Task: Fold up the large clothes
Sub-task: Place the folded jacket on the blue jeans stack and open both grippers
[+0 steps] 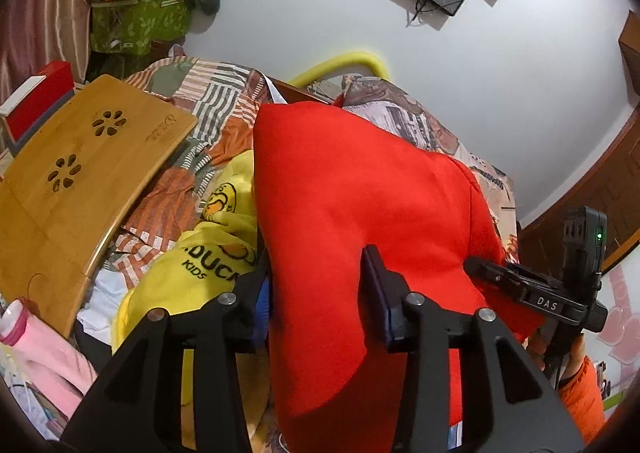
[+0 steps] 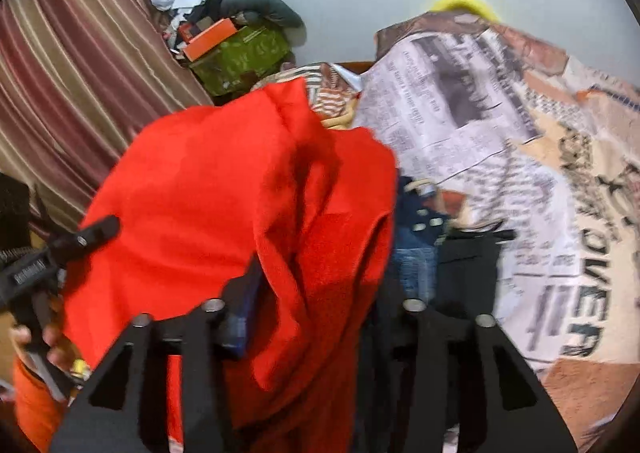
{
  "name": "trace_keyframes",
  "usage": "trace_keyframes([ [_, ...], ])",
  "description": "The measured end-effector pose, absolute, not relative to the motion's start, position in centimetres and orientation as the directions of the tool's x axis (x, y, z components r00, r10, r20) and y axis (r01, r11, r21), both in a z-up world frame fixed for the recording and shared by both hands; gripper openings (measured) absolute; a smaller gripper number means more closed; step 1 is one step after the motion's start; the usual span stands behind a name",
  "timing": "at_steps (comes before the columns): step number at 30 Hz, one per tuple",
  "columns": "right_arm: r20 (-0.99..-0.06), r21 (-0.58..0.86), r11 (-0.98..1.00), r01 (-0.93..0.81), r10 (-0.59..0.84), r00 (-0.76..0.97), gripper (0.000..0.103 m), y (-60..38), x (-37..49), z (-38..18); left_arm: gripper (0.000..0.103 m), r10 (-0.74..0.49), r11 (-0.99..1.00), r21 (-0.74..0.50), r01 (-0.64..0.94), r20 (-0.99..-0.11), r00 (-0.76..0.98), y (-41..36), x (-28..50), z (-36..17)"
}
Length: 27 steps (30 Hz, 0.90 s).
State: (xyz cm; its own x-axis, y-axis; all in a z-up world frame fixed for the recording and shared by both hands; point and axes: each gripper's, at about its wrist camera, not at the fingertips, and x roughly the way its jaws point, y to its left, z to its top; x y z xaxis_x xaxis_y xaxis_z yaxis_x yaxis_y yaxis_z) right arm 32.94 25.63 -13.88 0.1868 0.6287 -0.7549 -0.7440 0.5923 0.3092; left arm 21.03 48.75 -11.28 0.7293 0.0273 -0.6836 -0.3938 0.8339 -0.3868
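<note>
Left gripper [image 1: 316, 293]: the two fingers stand apart with a thick fold of the red garment [image 1: 360, 193] filling the gap between them. The right pad [image 1: 380, 293] presses on the cloth; the left pad is partly hidden behind the fabric edge. The claw is clamped on the red garment at a moderate width, not fully closed.

Right gripper [image 2: 320, 305]: a bunched fold of the same red garment [image 2: 240, 193] runs down between its fingers. The left pad [image 2: 244, 301] touches the cloth; the right finger is dark and blurred against the clothes behind it. The claw is gripping the red garment.

In the left wrist view the garment is held up off the bed, its long axis running from 6 o'clock up toward 11 o'clock, with its upper edge near the patchwork bedspread [image 1: 216, 93]. In the right wrist view it hangs in vertical folds, rising toward 12 o'clock.

The right gripper's body shows at 4 o'clock in the left wrist view, against the garment's edge. A yellow shirt [image 1: 208, 253] with a duck print lies just left of the red garment, at 8 o'clock. A wooden lap tray [image 1: 80, 173] rests at 9 o'clock. A newspaper-print cover [image 2: 500, 153] spreads from 1 to 4 o'clock in the right wrist view, with denim clothing [image 2: 416, 237] below it.
</note>
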Motion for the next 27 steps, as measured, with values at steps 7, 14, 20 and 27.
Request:
trace_keyframes([
  [7,-0.778,0.141,0.689,-0.711,0.521,0.351,0.054,20.5,31.7,-11.7,0.045,0.220,0.884,-0.154,-0.442,-0.697,0.683,44.7,18.6,-8.5],
  [14,-0.665,0.155,0.660,-0.735,0.620,0.416,0.054,16.6,27.1,-5.5,0.046,0.276,0.909,-0.080,-0.409,-0.621,0.734,39.5,13.6,-3.6],
  [20,-0.473,0.150,0.599,-0.786,0.742,0.475,0.054,13.5,20.0,1.6,0.046,0.325,0.924,-0.037,-0.381,-0.454,0.830,33.5,7.0,3.2],
  [27,-0.218,0.137,0.537,-0.833,0.836,0.503,0.054,8.0,11.2,7.5,0.048,0.338,0.935,-0.030,-0.354,-0.239,0.911,26.3,-1.1,7.6],
])
